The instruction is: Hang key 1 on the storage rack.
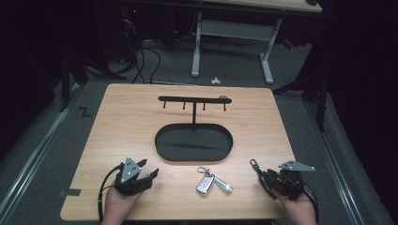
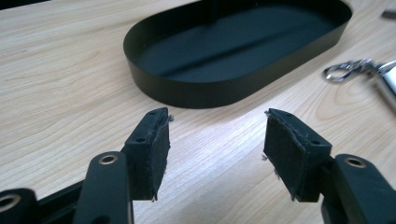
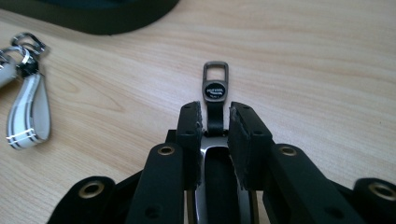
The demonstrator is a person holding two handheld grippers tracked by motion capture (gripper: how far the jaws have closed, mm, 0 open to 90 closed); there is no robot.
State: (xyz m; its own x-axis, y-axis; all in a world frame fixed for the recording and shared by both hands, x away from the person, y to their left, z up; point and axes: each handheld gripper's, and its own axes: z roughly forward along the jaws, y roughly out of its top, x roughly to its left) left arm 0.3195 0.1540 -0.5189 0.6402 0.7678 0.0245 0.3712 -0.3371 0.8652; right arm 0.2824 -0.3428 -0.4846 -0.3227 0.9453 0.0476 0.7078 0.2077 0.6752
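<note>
Your light wooden surface (image 1: 122, 122) stands on grey carpet in a dim room, with a white-legged desk (image 1: 234, 47) and loose cables beyond its far edge. At the near edge, your left hand (image 1: 118, 205) holds the left hand-held gripper (image 2: 215, 140) low over bare wood at the near left, its jaws well apart with nothing between them. At the near right, your right hand (image 1: 298, 206) holds the right hand-held gripper (image 3: 215, 123) pointing far-left, its jaws clamped on a dark key fob (image 3: 215, 93). The right gripper view shows the fob's metal loop and oval badge poking past the jaw tips, detail too small in the high view. Between the two grippers lies a white car key (image 1: 205, 183) with a silver cylinder and clasp. Farther off, mid-surface, sits the black oval tray (image 1: 164, 149), with a post rising to a hook bar (image 1: 193, 99).
</note>
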